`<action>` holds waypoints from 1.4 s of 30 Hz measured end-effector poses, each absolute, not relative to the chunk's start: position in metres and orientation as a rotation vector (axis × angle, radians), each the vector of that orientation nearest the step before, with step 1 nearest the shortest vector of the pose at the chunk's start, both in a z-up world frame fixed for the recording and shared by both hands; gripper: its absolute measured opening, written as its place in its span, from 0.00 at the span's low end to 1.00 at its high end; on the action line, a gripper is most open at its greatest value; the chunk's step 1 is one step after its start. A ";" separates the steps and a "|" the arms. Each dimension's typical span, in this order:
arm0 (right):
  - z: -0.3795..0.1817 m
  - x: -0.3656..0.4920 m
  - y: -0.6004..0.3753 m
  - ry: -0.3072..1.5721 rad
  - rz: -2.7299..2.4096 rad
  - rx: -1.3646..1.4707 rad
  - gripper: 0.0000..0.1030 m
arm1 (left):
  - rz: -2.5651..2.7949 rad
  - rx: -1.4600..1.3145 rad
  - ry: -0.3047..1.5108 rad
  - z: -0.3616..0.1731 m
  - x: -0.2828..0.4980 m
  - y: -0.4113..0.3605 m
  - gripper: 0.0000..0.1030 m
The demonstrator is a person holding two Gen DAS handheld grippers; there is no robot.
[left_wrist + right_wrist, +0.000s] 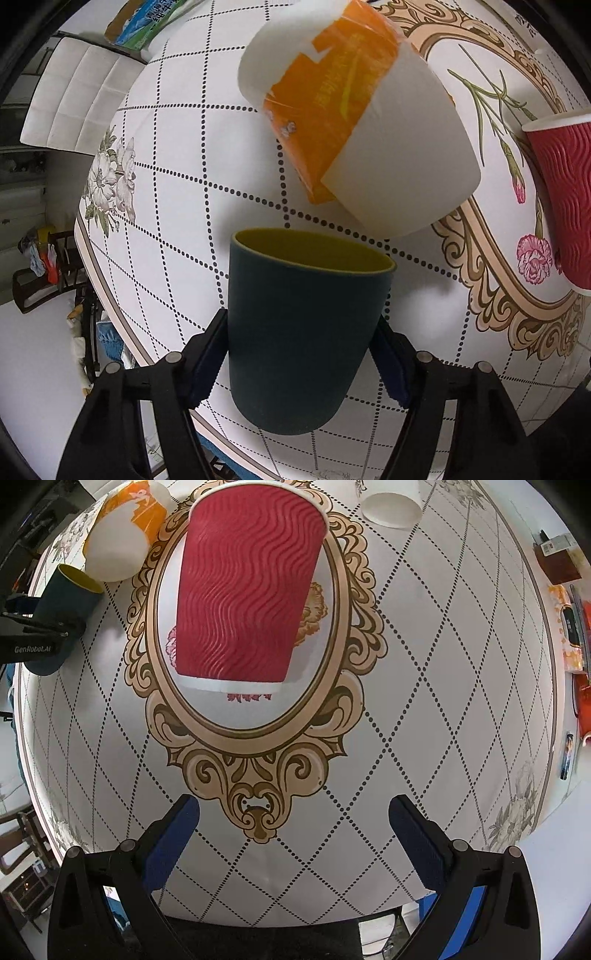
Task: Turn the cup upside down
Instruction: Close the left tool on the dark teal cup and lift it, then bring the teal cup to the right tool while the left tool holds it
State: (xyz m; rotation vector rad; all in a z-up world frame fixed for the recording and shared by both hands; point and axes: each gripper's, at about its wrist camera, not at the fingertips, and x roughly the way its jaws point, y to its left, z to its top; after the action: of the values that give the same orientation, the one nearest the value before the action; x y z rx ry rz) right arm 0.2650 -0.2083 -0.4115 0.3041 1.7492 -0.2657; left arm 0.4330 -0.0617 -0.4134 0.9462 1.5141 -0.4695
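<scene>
My left gripper (299, 354) is shut on a dark teal cup (303, 332) with a yellow-green inside. The cup is held above the table's near edge, its open mouth pointing up and away. The same cup (70, 598) shows at the far left of the right wrist view, held by the left gripper (55, 626). My right gripper (293, 834) is open and empty above the tablecloth, in front of a red rippled paper cup (247, 594) that stands upright inside the oval frame print.
A white and orange paper cup (365, 122) stands upside down just beyond the teal cup. The red cup (565, 199) is at the right. A white cup (391, 507) stands at the back. Boxes and a phone (567, 757) line the right table edge. A chair (81, 96) stands to the left.
</scene>
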 end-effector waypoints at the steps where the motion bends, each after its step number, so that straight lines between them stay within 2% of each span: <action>1: -0.411 0.264 -0.209 1.749 -0.269 0.306 1.00 | -0.462 0.933 1.511 -0.413 0.435 -0.060 0.68; 9: -0.404 0.257 -0.215 1.734 -0.297 0.315 1.00 | -0.415 0.827 1.515 -0.402 0.441 -0.044 0.68; 19: -0.387 0.239 -0.229 1.708 -0.297 0.322 1.00 | -0.343 0.605 1.615 -0.377 0.430 -0.005 0.68; 32: -0.371 0.199 -0.259 1.695 -0.213 0.298 1.00 | -0.235 0.205 1.804 -0.361 0.350 0.035 0.68; 42: -0.372 0.171 -0.286 1.703 -0.174 0.250 1.00 | -0.183 -0.116 1.920 -0.378 0.277 0.017 0.68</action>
State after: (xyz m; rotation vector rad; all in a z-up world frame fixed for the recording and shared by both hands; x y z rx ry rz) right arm 0.1711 -0.2861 -0.3722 0.2504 1.7034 -0.1735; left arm 0.2766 0.0169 -0.3777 -0.1160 1.9200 -0.1835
